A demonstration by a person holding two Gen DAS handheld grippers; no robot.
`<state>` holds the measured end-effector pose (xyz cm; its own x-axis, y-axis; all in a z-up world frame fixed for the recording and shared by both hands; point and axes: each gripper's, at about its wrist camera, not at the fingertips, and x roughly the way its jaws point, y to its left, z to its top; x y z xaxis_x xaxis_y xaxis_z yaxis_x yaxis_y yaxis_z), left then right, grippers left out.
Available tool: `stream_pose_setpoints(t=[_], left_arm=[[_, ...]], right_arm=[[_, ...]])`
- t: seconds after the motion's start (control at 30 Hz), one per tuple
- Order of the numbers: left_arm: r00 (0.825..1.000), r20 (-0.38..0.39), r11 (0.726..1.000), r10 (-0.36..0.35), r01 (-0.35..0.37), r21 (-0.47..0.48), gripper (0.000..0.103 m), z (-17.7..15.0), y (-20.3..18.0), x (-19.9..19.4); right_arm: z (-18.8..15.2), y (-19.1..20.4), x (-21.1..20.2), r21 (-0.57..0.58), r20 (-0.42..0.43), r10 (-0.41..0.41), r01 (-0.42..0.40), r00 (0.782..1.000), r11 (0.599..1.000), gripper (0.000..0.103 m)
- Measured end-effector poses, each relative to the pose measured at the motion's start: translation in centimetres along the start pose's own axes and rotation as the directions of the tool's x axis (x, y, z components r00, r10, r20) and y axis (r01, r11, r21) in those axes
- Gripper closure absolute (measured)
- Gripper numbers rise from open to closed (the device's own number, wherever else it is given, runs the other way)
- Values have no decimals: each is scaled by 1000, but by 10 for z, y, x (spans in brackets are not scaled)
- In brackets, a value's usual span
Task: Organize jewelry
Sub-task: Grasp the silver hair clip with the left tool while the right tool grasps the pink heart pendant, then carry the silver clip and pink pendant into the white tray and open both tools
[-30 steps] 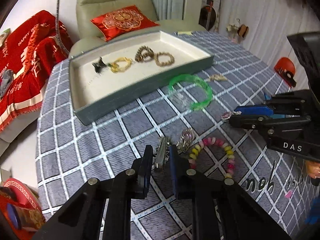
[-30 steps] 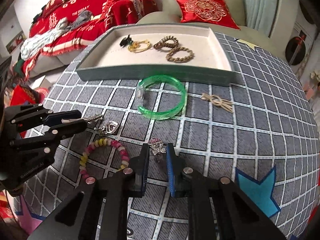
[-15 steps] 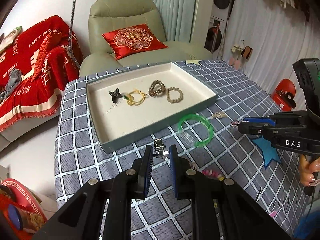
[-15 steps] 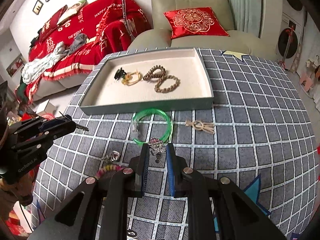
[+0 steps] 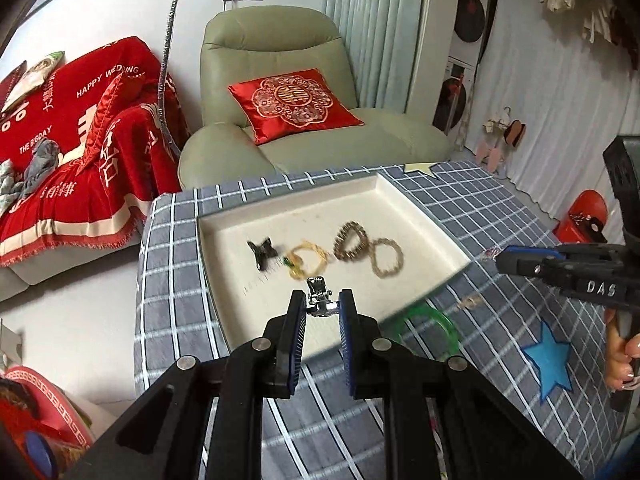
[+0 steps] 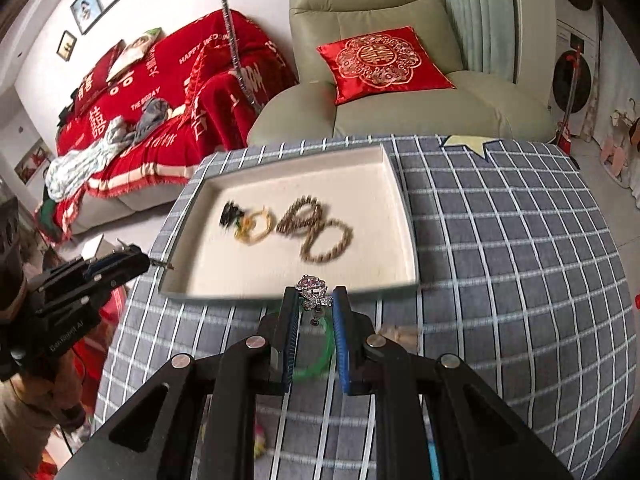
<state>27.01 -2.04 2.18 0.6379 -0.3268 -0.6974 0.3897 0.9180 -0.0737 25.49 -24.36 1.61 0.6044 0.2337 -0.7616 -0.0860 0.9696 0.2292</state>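
Both grippers are loaded and raised over the table, so the step in hand looks like the carry to the tray. The left gripper is pinched nearly closed on a small silver clip, which stands up from the fingertips above the tray's near edge. The right gripper is likewise clamped on a sparkly brooch, gripped low with the stone cluster proud of the tips and a short pin hanging below; it sits just short of the tray's near wall. Inside the tray: black hair claw, yellow bracelet and two brown bead bracelets, bunched mid-tray and touching or overlapping. The green bangle and a pale knotted piece are on the checked cloth, not yet collected. Advice for the drop: each gripper should clear the tray wall before descending, aim for bare liner in the near half rather than onto the bracelet cluster, get low, then open. Both pieces are small and held by a thin contact patch, so tilting or a high release risks a bounce or a snag in the beads. The two grippers should land well apart to avoid a clash.
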Motion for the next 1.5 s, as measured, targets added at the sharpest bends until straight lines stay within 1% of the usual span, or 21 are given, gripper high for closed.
stream_pose_setpoints(t=[0.07, 0.27, 0.43, 0.67, 0.87, 1.1, 1.2, 1.23, 1.3, 1.33, 1.37, 1.4, 1.43, 1.47, 1.5], left_arm=[[1000, -5, 1000, 18, -18, -1, 71, 8, 4, 12], [999, -29, 999, 42, -43, -24, 71, 26, 14, 46], [997, -47, 997, 64, -66, -41, 71, 34, 20, 76], [990, -83, 993, 114, -117, -27, 71, 27, 24, 109], [985, -97, 989, 145, -146, -4, 71, 20, 22, 121], [977, -125, 985, 171, -168, 30, 70, 11, 16, 132], [973, -153, 985, 171, -168, 34, 70, 8, 15, 138], [972, -156, 984, 175, -171, 39, 70, 7, 14, 139], [971, -155, 983, 184, -178, 50, 70, 5, 12, 139], [971, -154, 983, 183, -176, 53, 70, 4, 11, 139], [971, -155, 983, 181, -175, 54, 70, 4, 11, 138], [971, -155, 983, 181, -175, 53, 70, 4, 10, 138], [971, -154, 983, 183, -177, 53, 70, 4, 11, 138], [971, -152, 983, 184, -178, 52, 70, 4, 10, 137], [971, -152, 983, 184, -178, 51, 70, 4, 10, 136]], right_arm=[[13, -2, 6, 5, 8, 0, 0, 1000, 1000, 84], [45, -11, 33, 49, 15, 20, -21, 1000, 999, 84], [58, -15, 65, 70, -3, 12, -12, 1000, 997, 84], [58, -24, 105, 87, -38, -19, 23, 999, 996, 84], [50, -31, 129, 97, -75, -38, 45, 996, 994, 84], [41, -34, 144, 83, -108, -61, 70, 992, 994, 84], [39, -29, 145, 56, -101, -81, 87, 992, 995, 83], [39, -28, 145, 46, -102, -88, 93, 991, 995, 82], [40, -26, 146, 38, -106, -82, 86, 991, 996, 69], [40, -24, 145, 41, -106, -77, 82, 991, 996, 55], [40, -23, 144, 40, -103, -69, 73, 992, 997, 48], [40, -21, 144, 39, -102, -67, 71, 992, 997, 45], [41, -18, 144, 37, -104, -71, 76, 992, 996, 38], [41, -17, 143, 40, -102, -69, 73, 992, 997, 36], [41, -17, 142, 46, -99, -59, 64, 993, 997, 36]])
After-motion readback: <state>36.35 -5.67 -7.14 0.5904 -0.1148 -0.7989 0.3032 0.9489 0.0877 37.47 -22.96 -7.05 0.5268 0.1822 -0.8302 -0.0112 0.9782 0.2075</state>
